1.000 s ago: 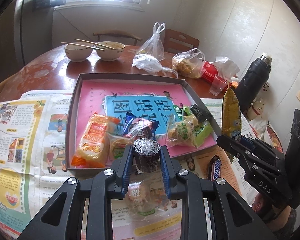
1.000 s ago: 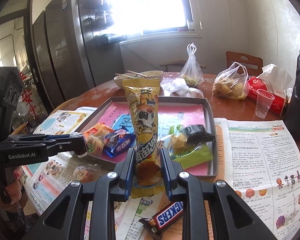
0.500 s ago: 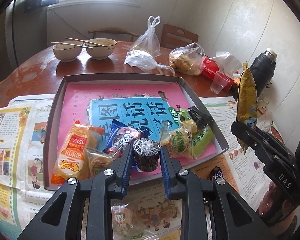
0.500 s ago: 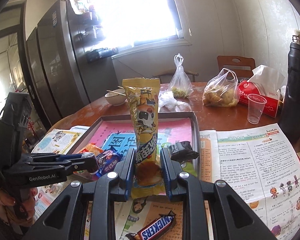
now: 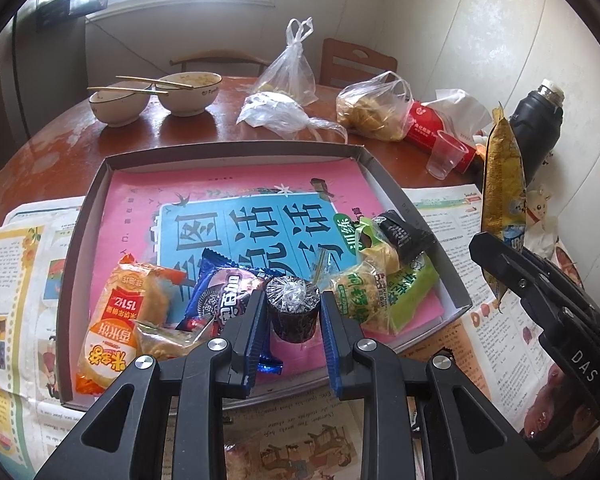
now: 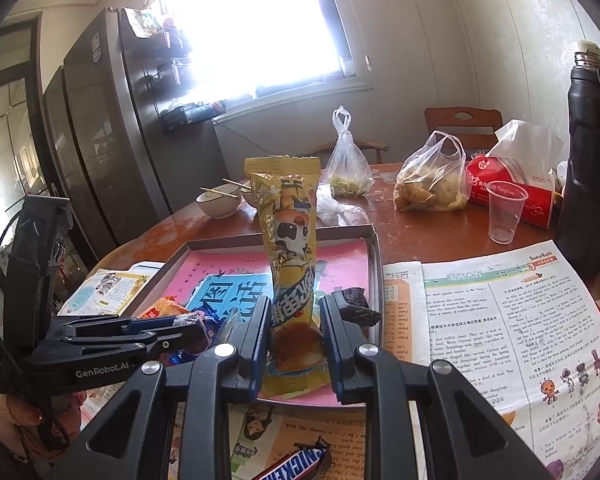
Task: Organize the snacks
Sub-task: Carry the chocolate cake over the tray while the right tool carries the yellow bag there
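My left gripper [image 5: 293, 312] is shut on a small dark wrapped cake [image 5: 293, 309] and holds it over the near edge of the grey tray [image 5: 236, 149]. The tray has a pink and blue book as its floor and holds several snack packs, among them an orange pack [image 5: 116, 320] and green packs [image 5: 384, 284]. My right gripper [image 6: 294, 328] is shut on a tall yellow snack bag [image 6: 290, 248], held upright above the tray's near right corner [image 6: 374, 252]. The yellow bag also shows in the left wrist view [image 5: 502, 184]. A Snickers bar [image 6: 296, 464] lies on the newspaper below.
Newspapers [image 6: 500, 320] cover the round wooden table [image 5: 60, 148]. Two bowls with chopsticks [image 5: 156, 94], plastic bags [image 5: 376, 108], a red tissue pack [image 6: 512, 188], a clear cup [image 6: 504, 212] and a black flask [image 6: 588, 160] stand behind and right of the tray. A fridge [image 6: 100, 140] stands left.
My left gripper has carried the dark cake forward from above the newspaper to over the tray's near edge. My right gripper has lifted the yellow bag higher and toward the tray.
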